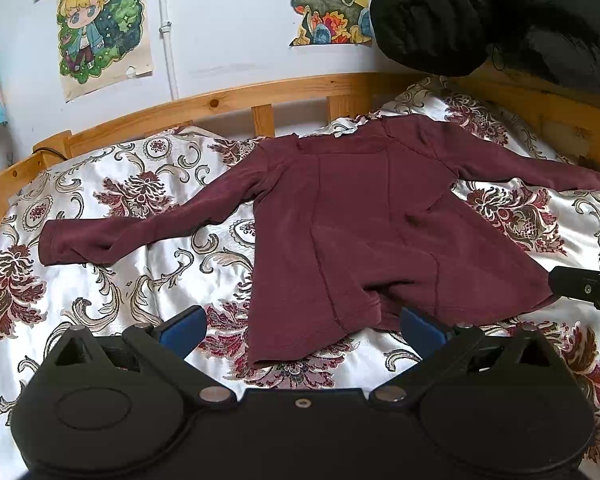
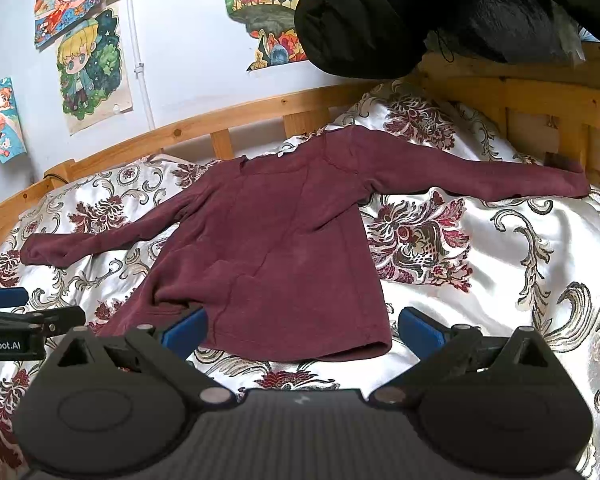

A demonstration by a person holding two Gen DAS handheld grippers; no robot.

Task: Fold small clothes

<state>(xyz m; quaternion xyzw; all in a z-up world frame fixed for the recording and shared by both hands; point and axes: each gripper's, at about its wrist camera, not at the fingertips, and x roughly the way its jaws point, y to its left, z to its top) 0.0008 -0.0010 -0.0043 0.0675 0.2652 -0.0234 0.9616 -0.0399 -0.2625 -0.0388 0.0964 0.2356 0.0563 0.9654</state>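
Left gripper is hovering with jaws spread wide, nothing between them, just short of the shirt hem. Right gripper is likewise spread and empty at the hem's right corner. Shirt is lying flat on the bedspread, sleeves stretched out sideways. Behind it, wooden rail, black jacket, posters hanging on the wall.
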